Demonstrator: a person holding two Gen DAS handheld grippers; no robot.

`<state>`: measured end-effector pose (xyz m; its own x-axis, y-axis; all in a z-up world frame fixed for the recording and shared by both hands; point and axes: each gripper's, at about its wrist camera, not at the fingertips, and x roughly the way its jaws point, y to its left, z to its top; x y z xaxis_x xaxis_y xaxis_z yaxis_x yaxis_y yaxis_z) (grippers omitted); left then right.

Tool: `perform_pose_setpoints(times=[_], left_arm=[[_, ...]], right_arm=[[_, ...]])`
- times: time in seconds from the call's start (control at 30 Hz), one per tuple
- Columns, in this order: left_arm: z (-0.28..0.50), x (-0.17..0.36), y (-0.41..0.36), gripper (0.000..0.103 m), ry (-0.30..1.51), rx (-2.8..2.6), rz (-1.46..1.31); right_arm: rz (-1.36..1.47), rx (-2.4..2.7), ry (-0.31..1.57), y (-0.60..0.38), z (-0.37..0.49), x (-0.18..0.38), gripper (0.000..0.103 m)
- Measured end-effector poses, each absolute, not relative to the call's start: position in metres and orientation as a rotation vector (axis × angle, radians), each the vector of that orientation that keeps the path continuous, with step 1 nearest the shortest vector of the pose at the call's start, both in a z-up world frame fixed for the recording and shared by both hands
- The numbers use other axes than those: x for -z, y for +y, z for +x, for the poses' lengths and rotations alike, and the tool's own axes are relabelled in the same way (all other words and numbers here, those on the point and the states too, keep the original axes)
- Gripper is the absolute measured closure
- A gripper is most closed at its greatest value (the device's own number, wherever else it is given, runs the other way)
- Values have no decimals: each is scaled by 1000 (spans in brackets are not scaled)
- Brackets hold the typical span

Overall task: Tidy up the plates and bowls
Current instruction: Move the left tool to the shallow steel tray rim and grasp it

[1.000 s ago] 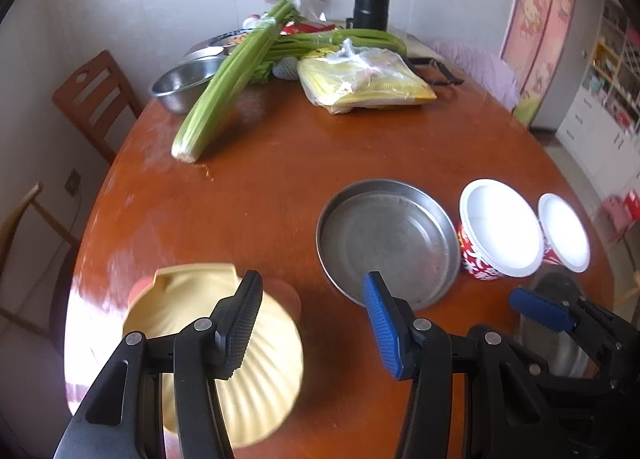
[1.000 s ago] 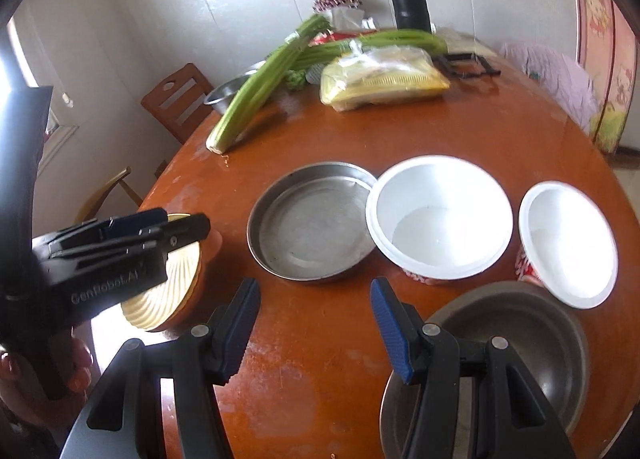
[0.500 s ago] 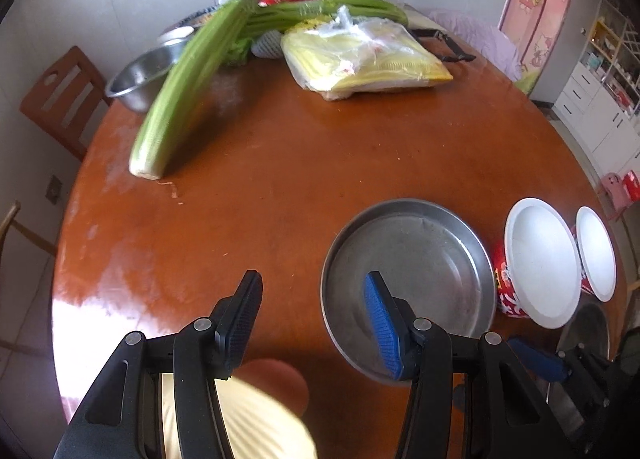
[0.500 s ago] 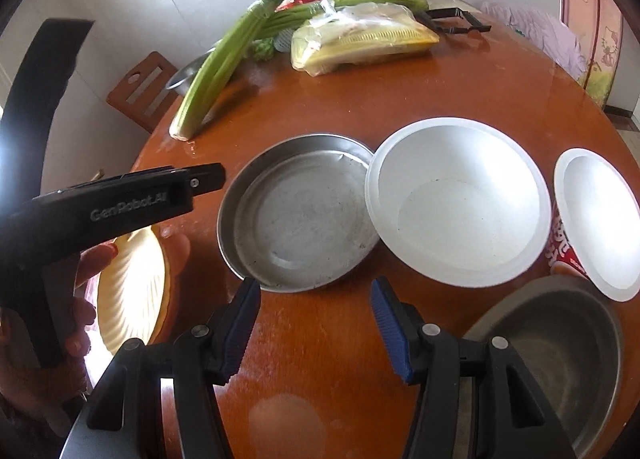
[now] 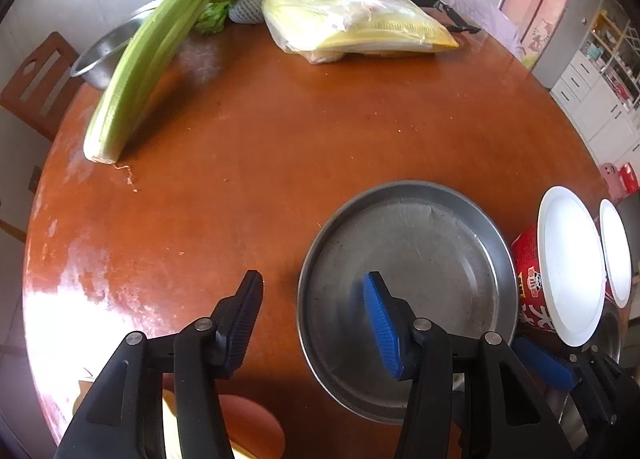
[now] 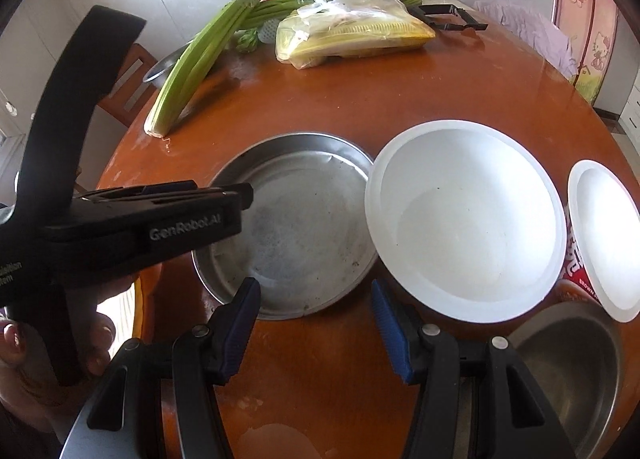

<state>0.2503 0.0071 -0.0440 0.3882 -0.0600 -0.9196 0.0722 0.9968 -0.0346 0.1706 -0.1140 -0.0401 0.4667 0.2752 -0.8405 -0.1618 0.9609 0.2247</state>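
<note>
Black-framed with blue pads, the right gripper (image 6: 316, 323) is hanging released over bare wood at the near edge of the round wooden table (image 6: 460, 99), its jaws standing apart with nothing between them. Just to its right a steel bowl (image 6: 568, 371) is sitting at the table's near edge. The left gripper (image 5: 312, 323) is likewise standing released and empty, its jaws straddling the near left rim of the shallow steel plate (image 5: 420, 259), one pad over the plate's floor, the other over the wood; contact cannot be judged. A hand (image 6: 60, 343) is holding that tool at the left of the right wrist view. A yellow ribbed dish (image 5: 172, 427) is showing below the left gripper, mostly hidden. Right of the steel plate, a large white-lined bowl (image 6: 464, 227) is touching its rim, with a smaller white-lined bowl (image 6: 604, 239) beside that. Further back, celery stalks (image 5: 152, 59) and a bagged yellow packet (image 5: 360, 27) are lying near the wall.
</note>
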Motion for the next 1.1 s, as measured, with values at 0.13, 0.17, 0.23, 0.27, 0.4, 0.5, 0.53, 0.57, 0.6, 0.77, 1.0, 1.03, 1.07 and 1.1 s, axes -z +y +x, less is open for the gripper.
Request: perform_pose_setpoints(times=[0.13,0.17,0.23,0.27,0.4,0.5,0.53,0.57,0.6,0.77,1.0,1.03,1.07,1.1], left_arm=[[255,51,6,51,1186,90,0],[255,51,6,52,1183,92,1],[255,51,6,54,1181,93,2],[256,51,5,55,1180,96,1],[257,50,4,63,1178,113,-8],[255,50,5,63,1179,112,-10],[255,50,6,63,1182,110,-13],[254,49,7,63,1183,107,-16],[252,47,7,63,1178,107,-15],[244,35,10,63,1152,107,-11],[225,17,19,63,1115,89,-22],[223,15,20,63,1110,86,-24],[220,13,21,63,1106,83,-27],[216,10,23,63,1100,81,-30]], right_arm=[[98,-285,1048,-107,171,39,46],[93,-283,1050,-105,172,40,46],[82,-279,1052,-103,174,41,46],[76,-276,1056,-102,176,42,46],[53,-267,1066,-95,181,47,45],[45,-272,1064,-93,181,47,44],[48,-275,1064,-93,180,47,44],[51,-278,1062,-93,179,46,44],[54,-280,1056,-94,179,45,44],[49,-291,1018,-94,172,35,44],[57,-327,998,-92,162,25,44],[58,-332,994,-91,160,23,44],[58,-336,992,-91,159,22,44],[61,-342,990,-90,157,21,44]])
